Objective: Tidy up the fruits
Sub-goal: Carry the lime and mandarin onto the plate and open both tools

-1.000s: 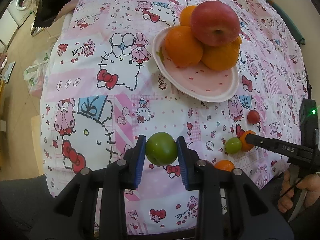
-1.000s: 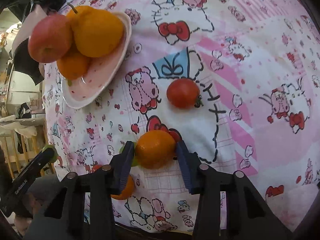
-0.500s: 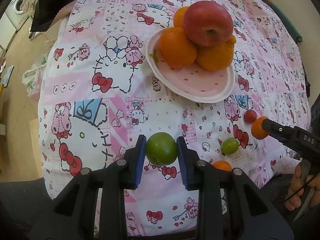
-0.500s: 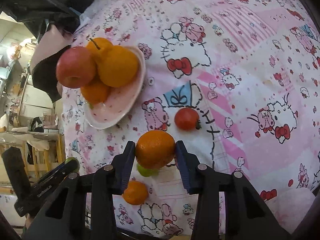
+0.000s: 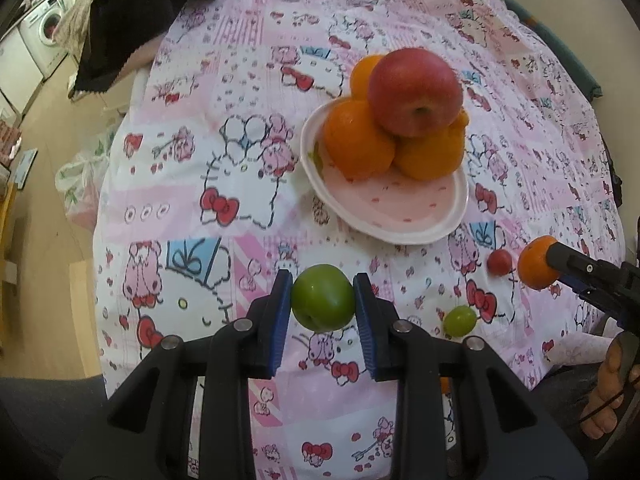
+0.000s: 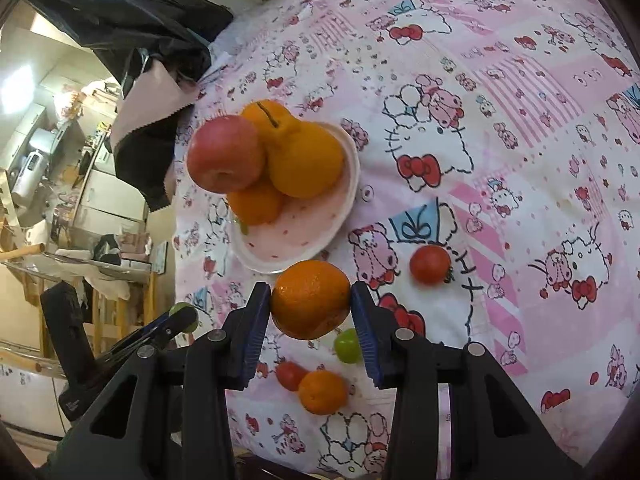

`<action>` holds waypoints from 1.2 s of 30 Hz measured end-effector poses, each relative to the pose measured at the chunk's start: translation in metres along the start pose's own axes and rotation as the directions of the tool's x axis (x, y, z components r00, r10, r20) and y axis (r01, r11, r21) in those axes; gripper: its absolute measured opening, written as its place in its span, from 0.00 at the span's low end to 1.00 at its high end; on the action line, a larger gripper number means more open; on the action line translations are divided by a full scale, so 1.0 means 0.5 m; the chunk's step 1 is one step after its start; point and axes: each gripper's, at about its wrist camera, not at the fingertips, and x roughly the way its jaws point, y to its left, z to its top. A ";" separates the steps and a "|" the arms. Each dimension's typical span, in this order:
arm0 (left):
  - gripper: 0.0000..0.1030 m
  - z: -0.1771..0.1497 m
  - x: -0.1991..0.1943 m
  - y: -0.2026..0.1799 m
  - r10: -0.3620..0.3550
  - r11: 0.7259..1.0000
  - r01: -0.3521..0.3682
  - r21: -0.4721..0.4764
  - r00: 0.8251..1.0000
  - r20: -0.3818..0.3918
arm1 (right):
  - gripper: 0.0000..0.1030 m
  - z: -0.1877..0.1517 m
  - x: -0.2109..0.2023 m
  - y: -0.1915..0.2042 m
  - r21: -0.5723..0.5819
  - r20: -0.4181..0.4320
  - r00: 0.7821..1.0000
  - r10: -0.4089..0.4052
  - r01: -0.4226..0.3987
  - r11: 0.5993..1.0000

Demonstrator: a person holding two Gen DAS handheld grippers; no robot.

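While looking along the left claw: pinching a green fruit between both blue pads at lower centre, raised over the patterned bedspread. Facing the pink plate, upper right of centre, already stacked with oranges and a red apple. Probably best lowering onto the bare front of the plate, not nudging the stack.

While looking along the right claw: clamping an orange at lower centre, just below the plate. Leaving a tomato, a small green fruit and a smaller orange loose nearby. Releasing only once settled.
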 end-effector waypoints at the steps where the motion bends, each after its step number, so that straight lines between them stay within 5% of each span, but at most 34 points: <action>1: 0.26 0.004 -0.001 -0.002 -0.003 1.000 0.003 0.002 1.000 0.003 | 0.42 0.003 -0.001 0.002 -0.001 0.004 1.000 0.005 -0.005 1.000; 23: 0.26 0.118 0.089 -0.066 -0.026 0.994 0.024 0.108 1.000 0.010 | 0.42 0.103 0.102 0.044 -0.063 -0.016 1.000 0.001 -0.002 0.998; 36: 0.26 0.130 0.174 -0.103 -0.012 0.991 0.021 0.131 0.998 -0.068 | 0.42 0.129 0.185 0.039 -0.090 -0.045 0.996 -0.080 0.076 0.993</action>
